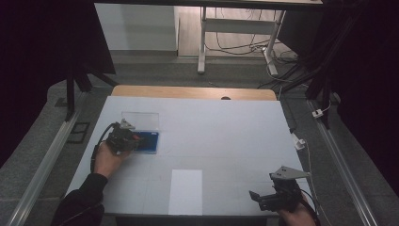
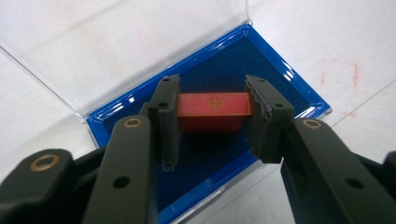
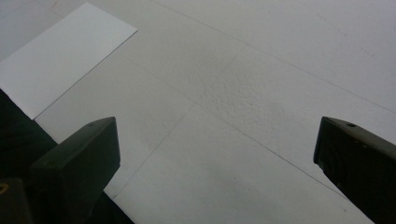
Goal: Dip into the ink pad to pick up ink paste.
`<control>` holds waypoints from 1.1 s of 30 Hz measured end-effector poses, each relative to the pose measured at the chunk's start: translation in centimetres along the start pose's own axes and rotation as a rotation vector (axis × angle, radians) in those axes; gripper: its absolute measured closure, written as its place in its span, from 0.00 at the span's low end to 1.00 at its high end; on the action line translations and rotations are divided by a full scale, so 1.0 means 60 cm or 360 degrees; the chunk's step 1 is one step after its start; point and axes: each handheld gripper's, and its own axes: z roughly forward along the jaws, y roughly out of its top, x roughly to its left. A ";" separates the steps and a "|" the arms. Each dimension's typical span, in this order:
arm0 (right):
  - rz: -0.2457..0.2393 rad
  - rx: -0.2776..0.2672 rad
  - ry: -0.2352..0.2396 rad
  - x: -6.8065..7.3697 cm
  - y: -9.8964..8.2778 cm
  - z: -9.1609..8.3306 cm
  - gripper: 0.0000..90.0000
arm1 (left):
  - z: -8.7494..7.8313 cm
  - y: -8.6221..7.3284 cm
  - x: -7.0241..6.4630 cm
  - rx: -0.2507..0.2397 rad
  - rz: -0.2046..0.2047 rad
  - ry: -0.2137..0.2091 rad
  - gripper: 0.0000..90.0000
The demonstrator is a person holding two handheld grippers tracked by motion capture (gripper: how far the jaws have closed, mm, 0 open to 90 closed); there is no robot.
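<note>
left gripper (image 2: 212, 116), jaws clamped on a rectangular red block (image 2: 214, 111) over the felt-lined blue case (image 2: 280, 79) with clear lid (image 2: 116, 42); right gripper (image 3: 217, 154), jaws wide, over matte white table (image 3: 261, 56).

White tabletop (image 1: 235, 132), bare wood strip along far edge, open blue-lined case (image 1: 149, 141) lying toward left edge with clear lid (image 1: 139, 119) flat behind it, white paper sheet (image 1: 186, 190) at near edge

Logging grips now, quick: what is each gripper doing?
Left gripper: shut on the red block, above the open blue case.
Right gripper: open, holding nothing, over the white table.
</note>
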 end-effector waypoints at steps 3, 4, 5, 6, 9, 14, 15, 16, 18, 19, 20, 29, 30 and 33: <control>0.0000 0.0001 -0.0002 0.001 0.000 0.000 0.01 | 0.000 0.000 -0.003 0.0001 0.0007 0.0018 0.65; -0.0001 0.0002 -0.0002 0.001 0.000 0.000 0.01 | 0.000 0.000 -0.002 -0.0001 0.0002 0.0010 0.65; -0.0001 0.0003 -0.0002 0.001 0.000 0.000 0.01 | 0.001 0.000 0.000 0.0000 -0.0012 0.0000 0.65; -0.0001 0.0002 -0.0002 0.001 0.000 0.000 0.01 | 0.001 -0.001 0.003 -0.0005 -0.0029 -0.0017 0.65; -0.0001 0.0003 -0.0002 0.001 0.000 0.000 0.01 | 0.002 -0.003 0.013 -0.0019 -0.0088 -0.0077 0.65; -0.0003 0.0002 -0.0002 0.000 0.000 0.000 0.01 | 0.003 -0.004 0.026 -0.0029 -0.0168 -0.0152 0.65; -0.0003 0.0002 -0.0003 0.000 0.000 0.000 0.01 | 0.003 -0.004 0.026 -0.0028 -0.0171 -0.0152 0.65; -0.0003 0.0002 -0.0003 0.000 0.000 0.000 0.01 | 0.003 -0.004 0.024 -0.0024 -0.0168 -0.0141 0.65; -0.0002 0.0002 -0.0002 0.000 0.000 0.000 0.01 | 0.002 -0.002 0.020 -0.0011 -0.0133 -0.0111 0.65; -0.0002 0.0002 -0.0002 0.000 0.000 0.000 0.01 | 0.002 -0.001 0.016 -0.0009 -0.0102 -0.0090 0.65; -0.0002 0.0001 -0.0001 0.000 0.000 0.000 0.01 | 0.002 0.000 0.014 -0.0002 -0.0084 -0.0077 0.65; -0.0002 -0.0006 0.0000 0.000 0.000 -0.001 0.01 | 0.000 0.010 0.008 0.0046 -0.0050 -0.0042 0.65; -0.0002 -0.0008 -0.0001 0.000 -0.001 -0.001 0.01 | 0.000 0.009 0.011 0.0040 -0.0070 -0.0057 0.65; -0.0008 -0.0007 -0.0001 0.000 0.000 -0.001 0.01 | -0.002 0.006 0.019 0.0025 -0.0112 -0.0102 0.64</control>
